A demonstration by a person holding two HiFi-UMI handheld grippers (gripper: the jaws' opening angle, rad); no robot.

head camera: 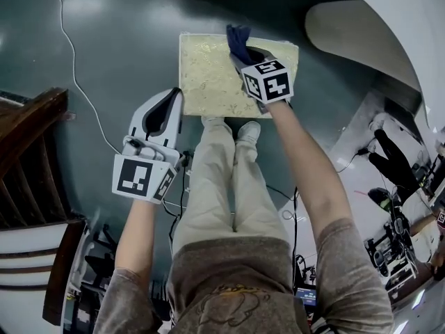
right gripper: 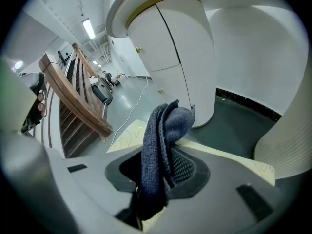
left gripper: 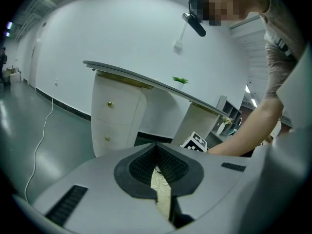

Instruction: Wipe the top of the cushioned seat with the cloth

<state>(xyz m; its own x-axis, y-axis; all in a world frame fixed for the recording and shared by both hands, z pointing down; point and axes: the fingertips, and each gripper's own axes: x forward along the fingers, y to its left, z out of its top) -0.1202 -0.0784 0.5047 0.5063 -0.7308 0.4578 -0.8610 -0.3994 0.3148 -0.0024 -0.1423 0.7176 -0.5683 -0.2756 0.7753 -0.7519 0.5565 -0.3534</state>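
Note:
The cushioned seat (head camera: 208, 75) is a pale yellow patterned square on the dark floor ahead of the person's feet. My right gripper (head camera: 240, 53) hangs over its far right part, shut on a dark blue cloth (head camera: 238, 40). In the right gripper view the cloth (right gripper: 161, 150) bunches up between the jaws, with the seat (right gripper: 219, 152) just beyond. My left gripper (head camera: 170, 96) sits at the seat's near left edge. Its jaws are together and hold nothing. A sliver of the seat (left gripper: 162, 189) shows through the slit between them.
The person's shoes (head camera: 229, 127) touch the seat's near edge. A white cable (head camera: 76, 68) runs over the floor at the left. Wooden stairs (head camera: 28, 138) stand further left. White curved furniture (head camera: 375, 26) lies to the right, a white desk (left gripper: 122, 116) beyond the seat.

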